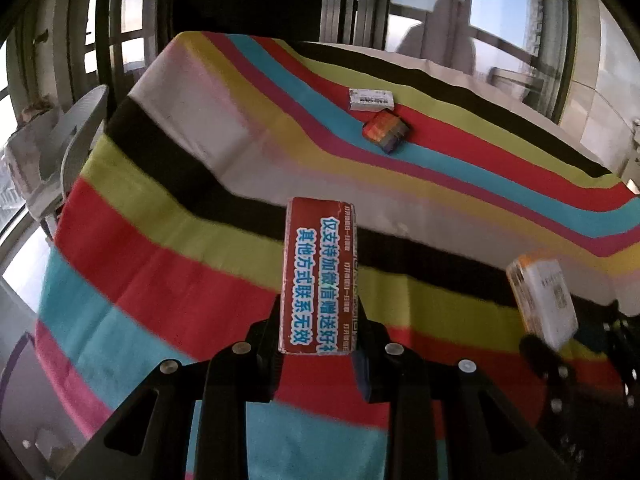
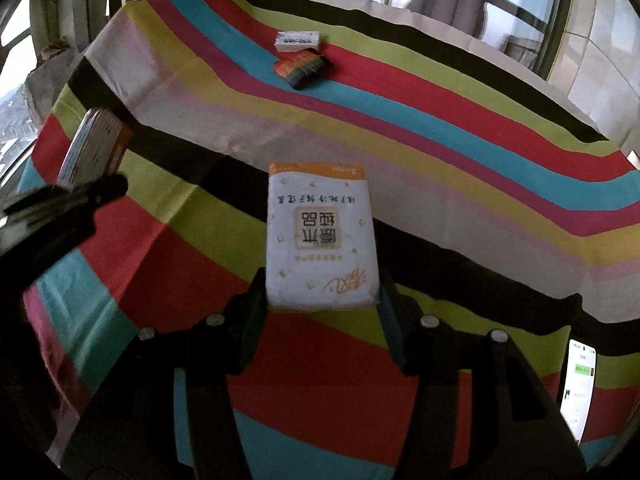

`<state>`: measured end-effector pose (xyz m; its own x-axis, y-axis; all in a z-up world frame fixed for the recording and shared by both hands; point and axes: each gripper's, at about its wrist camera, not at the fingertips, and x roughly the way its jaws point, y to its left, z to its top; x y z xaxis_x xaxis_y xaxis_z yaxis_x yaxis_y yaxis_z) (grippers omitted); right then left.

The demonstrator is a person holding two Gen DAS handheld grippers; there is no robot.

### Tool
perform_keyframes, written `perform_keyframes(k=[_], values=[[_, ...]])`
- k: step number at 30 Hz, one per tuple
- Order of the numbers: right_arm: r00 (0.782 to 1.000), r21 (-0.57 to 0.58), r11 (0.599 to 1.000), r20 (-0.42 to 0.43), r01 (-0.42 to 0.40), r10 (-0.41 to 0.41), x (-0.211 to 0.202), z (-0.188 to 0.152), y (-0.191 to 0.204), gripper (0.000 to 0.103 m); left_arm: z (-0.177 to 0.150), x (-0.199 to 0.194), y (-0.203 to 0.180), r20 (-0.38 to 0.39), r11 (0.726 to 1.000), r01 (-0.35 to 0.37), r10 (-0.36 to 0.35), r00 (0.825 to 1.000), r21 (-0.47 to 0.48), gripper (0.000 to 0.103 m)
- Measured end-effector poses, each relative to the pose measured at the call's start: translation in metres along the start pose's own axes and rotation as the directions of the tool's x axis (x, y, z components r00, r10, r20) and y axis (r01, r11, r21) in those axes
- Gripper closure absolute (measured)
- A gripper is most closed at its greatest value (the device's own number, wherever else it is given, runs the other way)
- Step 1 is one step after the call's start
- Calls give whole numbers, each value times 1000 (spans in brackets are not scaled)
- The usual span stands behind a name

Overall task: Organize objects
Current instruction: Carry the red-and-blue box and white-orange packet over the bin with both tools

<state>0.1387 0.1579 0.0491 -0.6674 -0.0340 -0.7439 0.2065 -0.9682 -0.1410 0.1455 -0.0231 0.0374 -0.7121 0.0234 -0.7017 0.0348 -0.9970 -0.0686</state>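
My left gripper (image 1: 318, 320) is shut on a red packet with blue and white lettering (image 1: 318, 272), held above the striped tablecloth (image 1: 180, 272). My right gripper (image 2: 322, 292) is shut on a white and orange tissue pack (image 2: 320, 236), also held above the cloth. The right gripper with its tissue pack shows at the right of the left wrist view (image 1: 544, 296). The left gripper with its packet shows at the left of the right wrist view (image 2: 94, 148). A small white box (image 1: 371, 99) and a rainbow-striped pouch (image 1: 386, 130) lie side by side at the far end of the table.
A phone with a lit screen (image 2: 578, 388) lies at the table's near right edge. A white fan (image 1: 76, 140) stands off the table's left side. Windows and a curtain are behind the table.
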Motion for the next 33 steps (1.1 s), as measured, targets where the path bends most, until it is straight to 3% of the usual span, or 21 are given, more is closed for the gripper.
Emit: perform_keyframes(k=[14, 33], values=[[1000, -59, 998, 25, -17, 19, -23, -5, 20, 47, -45, -45, 36, -16, 999, 11, -12, 1000, -32, 73], [998, -160, 987, 62, -24, 34, -57, -15, 57, 47, -67, -85, 74, 22, 996, 10, -8, 1000, -86, 73]])
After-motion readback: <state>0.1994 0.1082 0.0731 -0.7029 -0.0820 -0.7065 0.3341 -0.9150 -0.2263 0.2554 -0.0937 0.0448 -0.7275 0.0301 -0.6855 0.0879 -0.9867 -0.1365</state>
